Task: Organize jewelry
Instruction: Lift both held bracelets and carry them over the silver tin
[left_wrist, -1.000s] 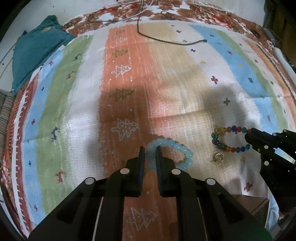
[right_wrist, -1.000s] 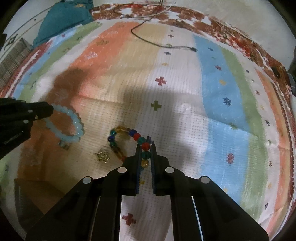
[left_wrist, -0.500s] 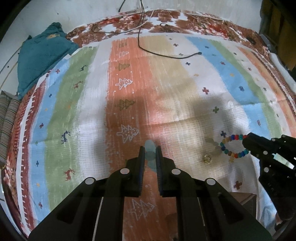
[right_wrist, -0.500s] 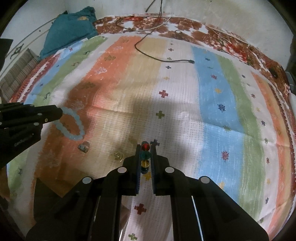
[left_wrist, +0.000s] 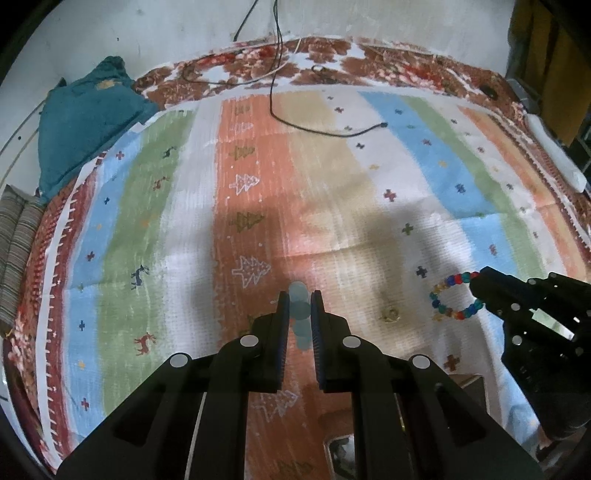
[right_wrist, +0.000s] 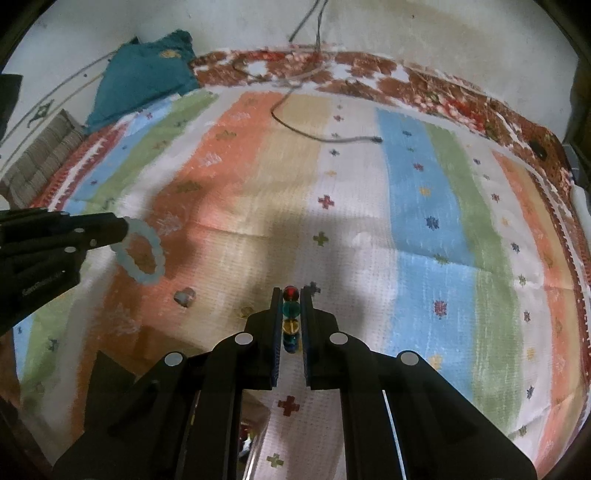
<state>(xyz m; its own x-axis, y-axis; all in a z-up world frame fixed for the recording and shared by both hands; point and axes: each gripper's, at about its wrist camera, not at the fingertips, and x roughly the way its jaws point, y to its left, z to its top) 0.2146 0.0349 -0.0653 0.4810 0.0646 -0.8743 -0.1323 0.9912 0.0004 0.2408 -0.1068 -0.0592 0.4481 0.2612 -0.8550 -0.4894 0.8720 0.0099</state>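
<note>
Between the left gripper's (left_wrist: 299, 306) fingers only an edge-on stack of the pale blue bracelet (left_wrist: 300, 314) shows, its loop hidden. Likewise the multicolored bracelet (right_wrist: 290, 317) in the right gripper (right_wrist: 291, 306). That small gold piece (left_wrist: 391, 314) on the striped cloth (left_wrist: 332, 206) is too tiny to identify. The near dark box (left_wrist: 340, 448) is cut off.

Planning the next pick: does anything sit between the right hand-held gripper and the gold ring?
Nothing lies on the cloth between them, but the right hand-held gripper is shut on the multicolour bracelet, so it cannot take the gold ring.
</note>
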